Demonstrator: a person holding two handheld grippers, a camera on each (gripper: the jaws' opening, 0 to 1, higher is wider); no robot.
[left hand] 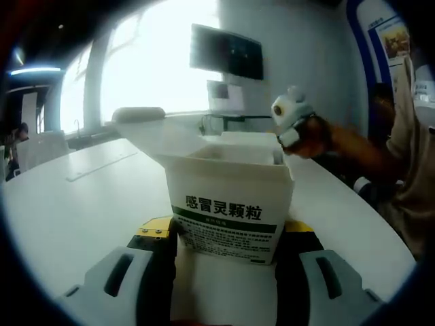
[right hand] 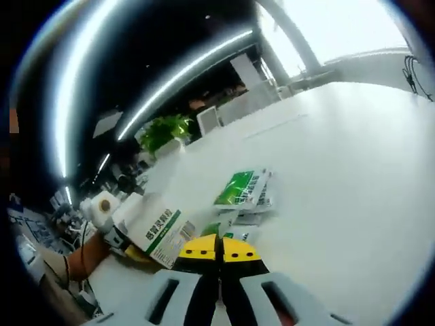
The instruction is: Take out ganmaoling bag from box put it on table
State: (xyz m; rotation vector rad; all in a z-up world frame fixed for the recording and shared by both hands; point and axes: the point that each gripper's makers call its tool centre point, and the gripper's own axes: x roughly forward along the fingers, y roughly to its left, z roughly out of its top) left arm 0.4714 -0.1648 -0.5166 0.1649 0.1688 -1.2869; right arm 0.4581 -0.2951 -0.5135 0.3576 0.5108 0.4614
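Clamping the open-topped white box (left hand: 228, 210) between its jaws, the left gripper (left hand: 228, 238) keeps it upright, seemingly so the contents can be reached from above. The right gripper (right hand: 219, 255) is seen with jaws pressed together, apparently on a small green-and-white ganmaoling bag (right hand: 231, 233). Beside the box, on the white table (right hand: 340, 170), more green sachets (right hand: 246, 190) are laid just beyond that gripper's tips.

White table (right hand: 340, 156) with green-and-white bags (right hand: 246, 189) lying flat on it.
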